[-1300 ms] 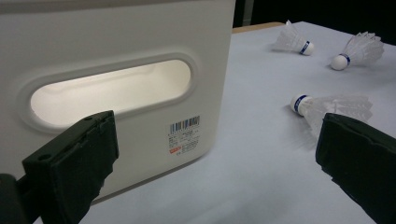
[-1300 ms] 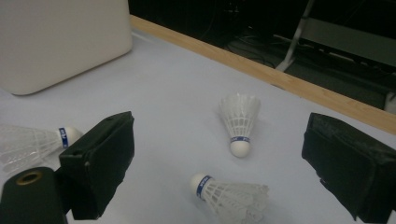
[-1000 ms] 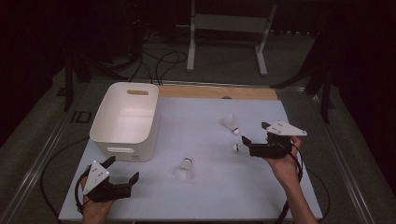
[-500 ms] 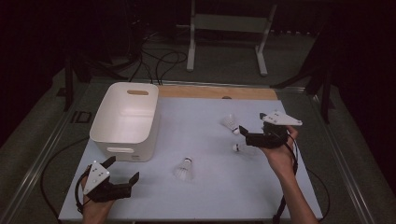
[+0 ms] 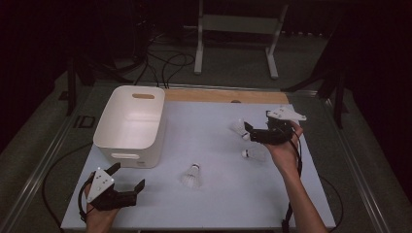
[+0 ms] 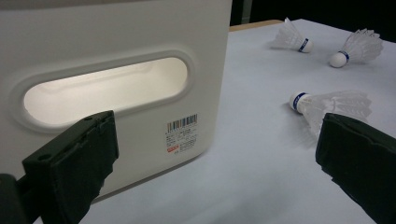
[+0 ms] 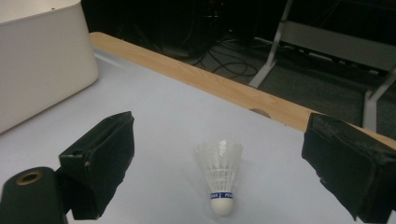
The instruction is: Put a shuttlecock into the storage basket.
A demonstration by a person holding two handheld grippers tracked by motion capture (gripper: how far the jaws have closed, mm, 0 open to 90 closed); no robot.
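Observation:
Three white shuttlecocks with blue bands lie on the pale table. The far one (image 5: 238,127) (image 7: 219,179) stands cork-down between the spread jaws of my right gripper (image 5: 247,132) (image 7: 224,163), which is open and does not touch it. Another shuttlecock (image 5: 254,154) lies just below that hand. The third (image 5: 191,175) (image 6: 327,105) rests mid-table on its side. At the front left, my left gripper (image 5: 129,175) (image 6: 215,163) is open and faces the white bin (image 5: 128,126) (image 6: 116,93), holding nothing.
The bin's handle slot (image 6: 107,91) and a barcode label (image 6: 181,133) are right before the left gripper. A wooden strip (image 5: 223,95) (image 7: 210,79) edges the table's far side. Cables and a metal stand (image 5: 238,39) lie on the floor beyond.
My right gripper has moved away from the person and slightly left, from beside the middle-right shuttlecock to around the far one. The left gripper has stayed still.

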